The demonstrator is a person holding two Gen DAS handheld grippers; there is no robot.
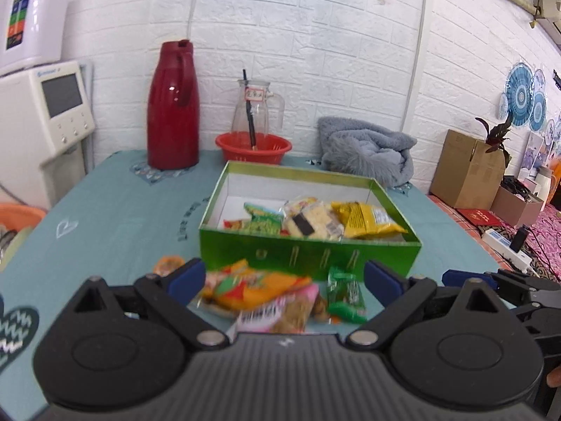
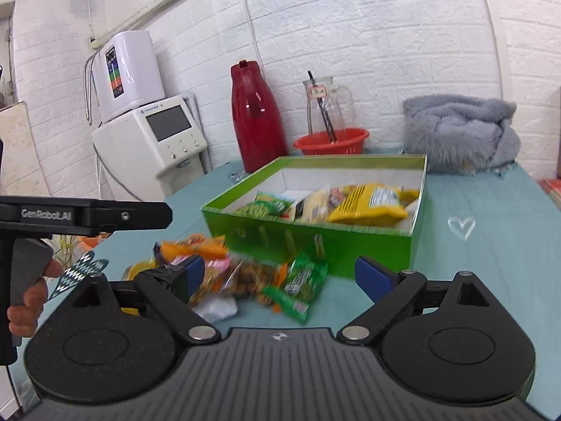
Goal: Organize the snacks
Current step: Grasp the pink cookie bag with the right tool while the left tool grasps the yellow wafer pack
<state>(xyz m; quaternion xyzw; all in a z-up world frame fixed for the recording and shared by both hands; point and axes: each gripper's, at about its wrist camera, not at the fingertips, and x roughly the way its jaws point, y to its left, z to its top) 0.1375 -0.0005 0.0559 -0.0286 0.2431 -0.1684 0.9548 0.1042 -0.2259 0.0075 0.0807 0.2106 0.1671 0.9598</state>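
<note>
Several snacks (image 1: 315, 219) already lie in the box (image 1: 308, 245) beyond both spread, empty tongs (image 1: 284, 277) (image 2: 275, 275), while a loose pile (image 1: 259, 294) just ahead awaits.

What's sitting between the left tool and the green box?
A loose pile of snack packets lies on the teal cloth between the left tool and the green box, seen in the left wrist view.

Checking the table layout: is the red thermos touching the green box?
Apart. The left wrist view shows bare tablecloth between the red thermos and the green box.
</note>
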